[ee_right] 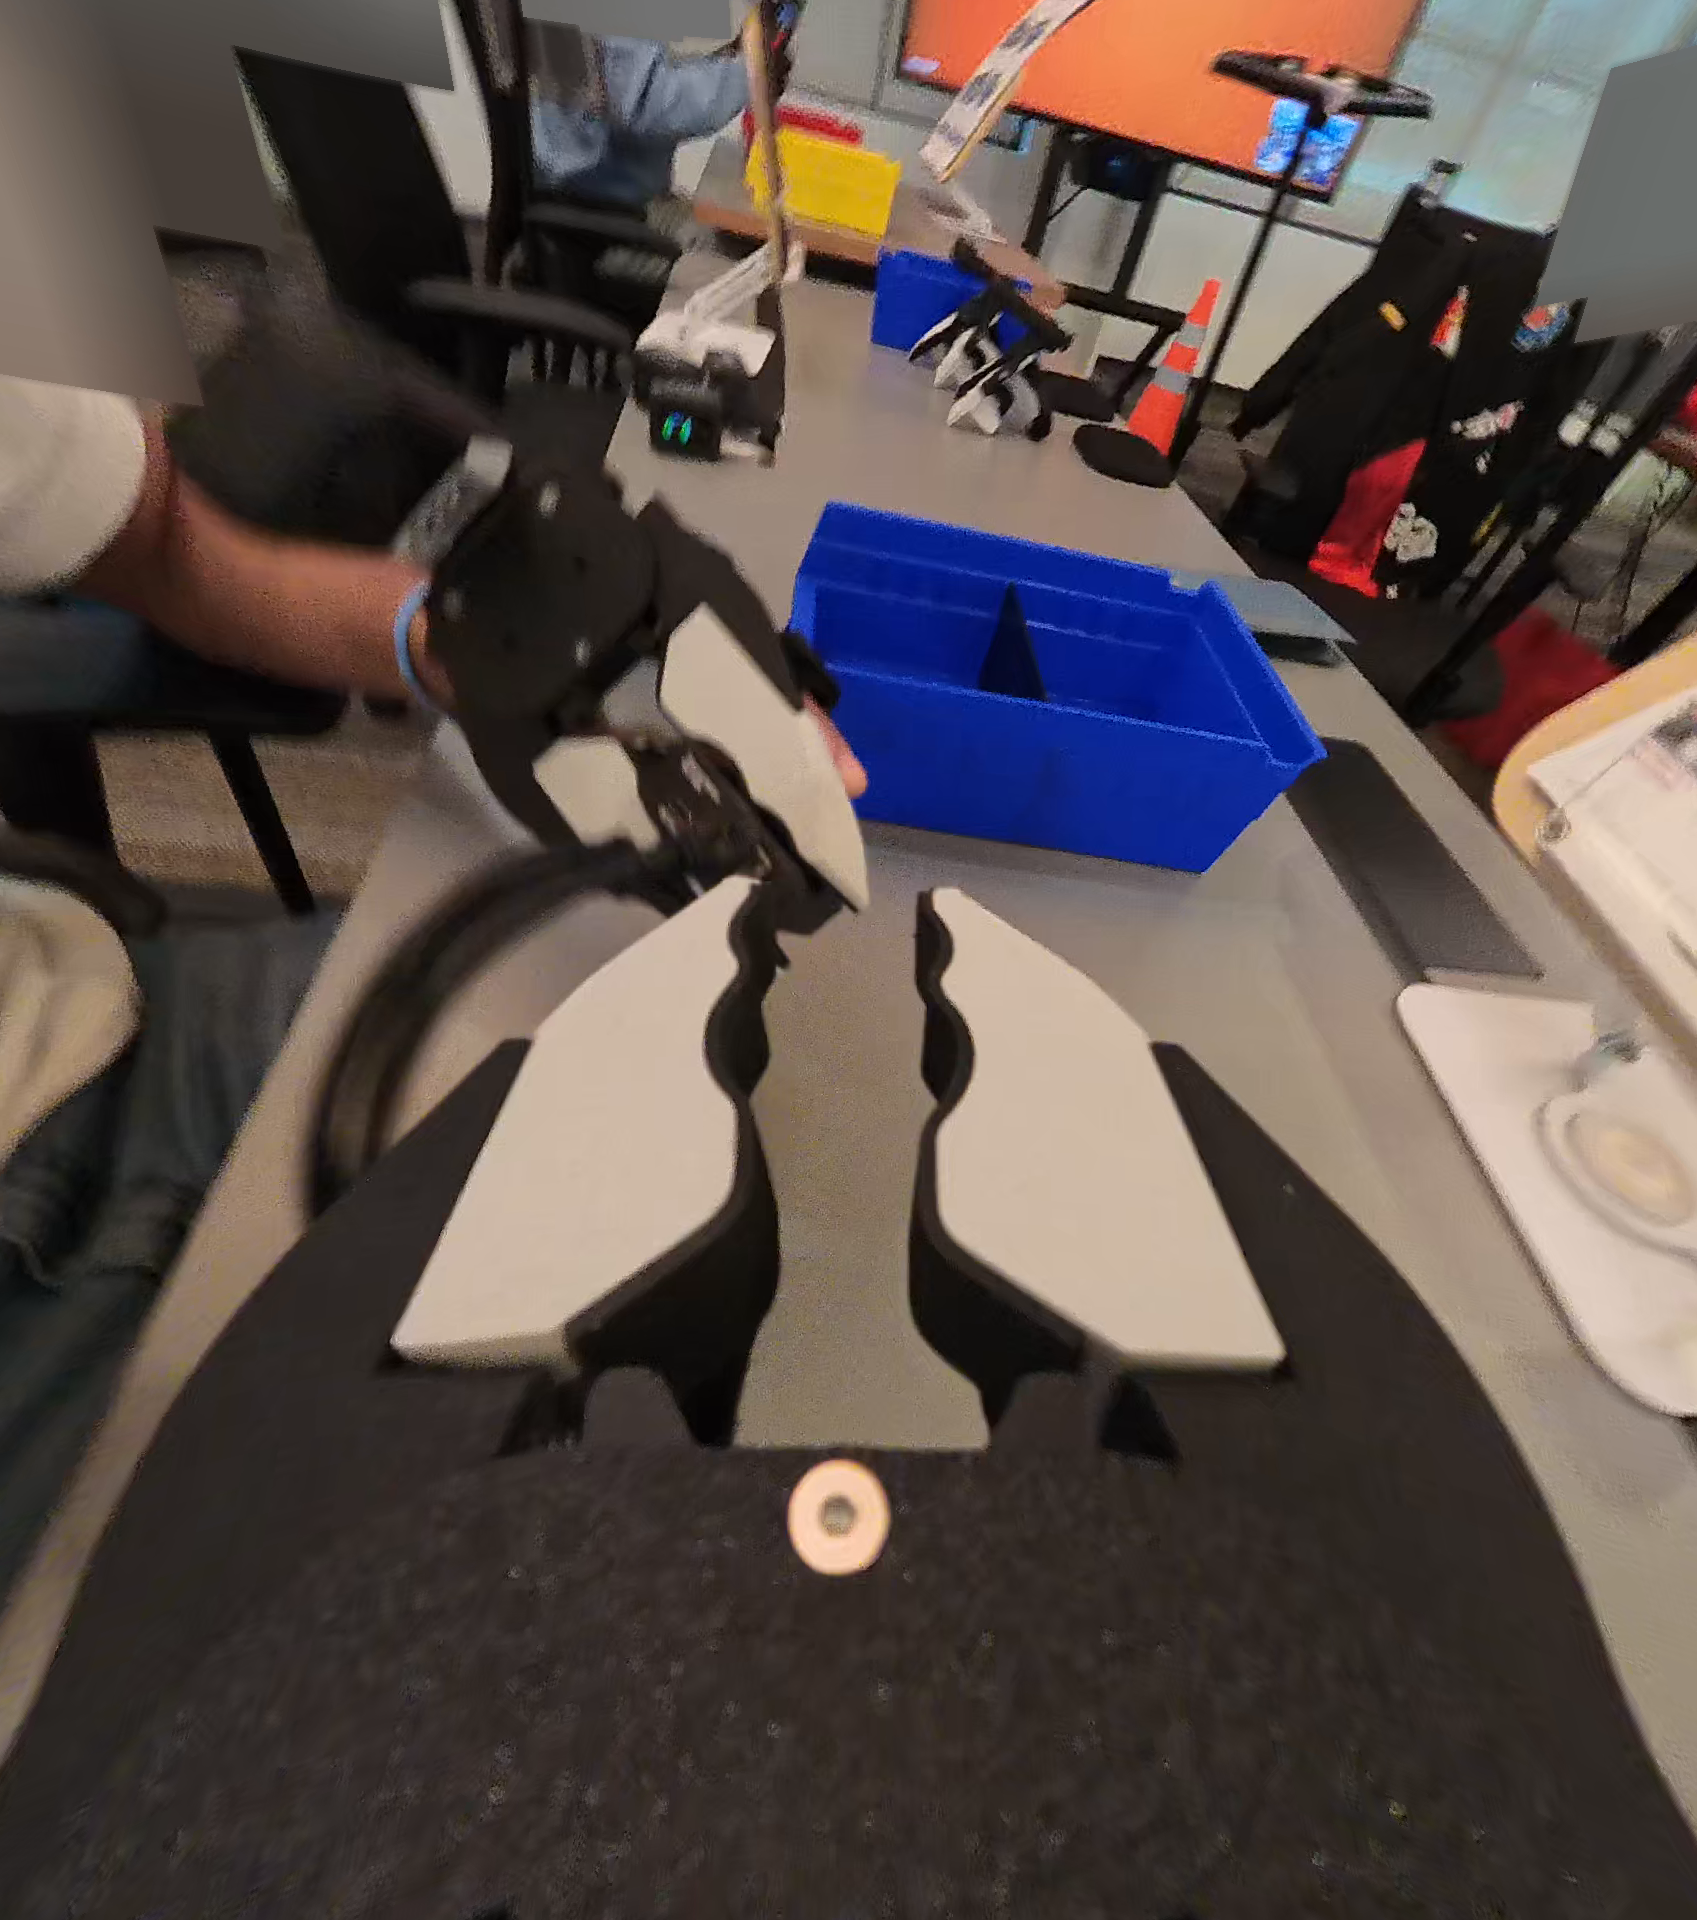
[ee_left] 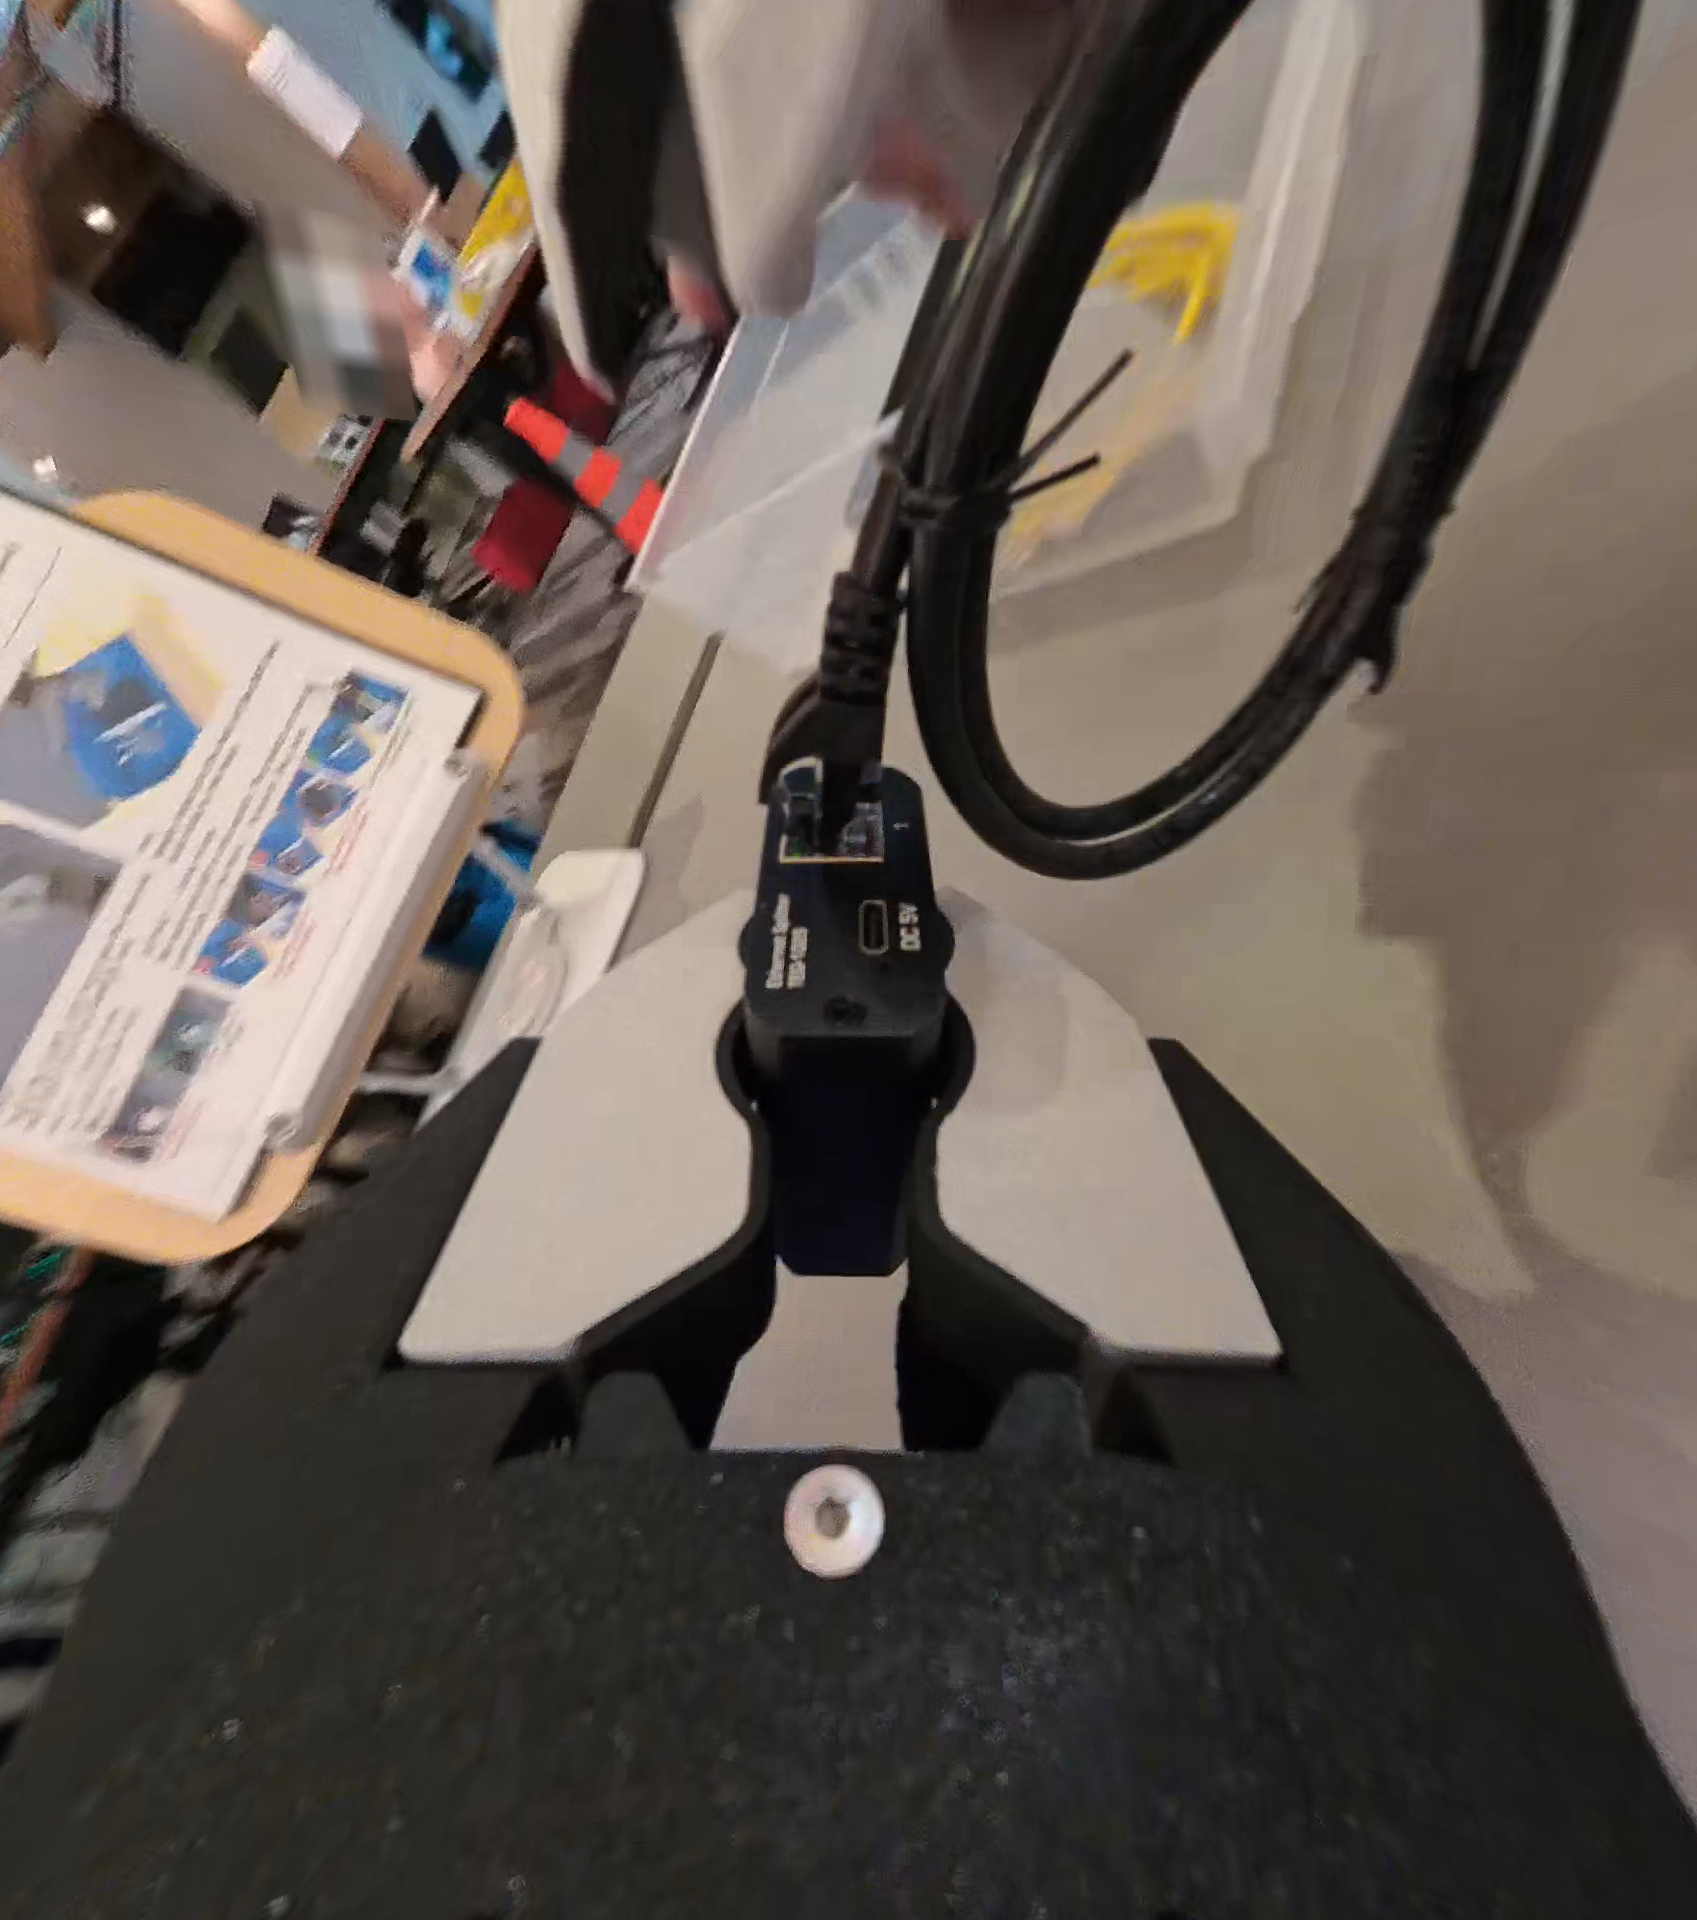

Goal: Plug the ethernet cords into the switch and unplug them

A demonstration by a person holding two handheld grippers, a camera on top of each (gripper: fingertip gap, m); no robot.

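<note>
Right hand-held gripper [ee_right: 839, 914]: jaws apart, bare grey worktop [ee_right: 1187, 935] showing through the gap, nothing between the pads. Left hand-held gripper [ee_right: 719, 821] sits just ahead and left, tilted down, clamped on a small black switch [ee_right: 688, 800]; its tip nearly meets the right gripper's left fingertip [ee_right: 730, 904]. Black ethernet cord [ee_right: 387, 997] loops off the switch toward the near-left worktop edge. Blue bin [ee_right: 1031, 769] just behind. Clipboard with printed sheets [ee_right: 1675, 831] at far right.
</note>
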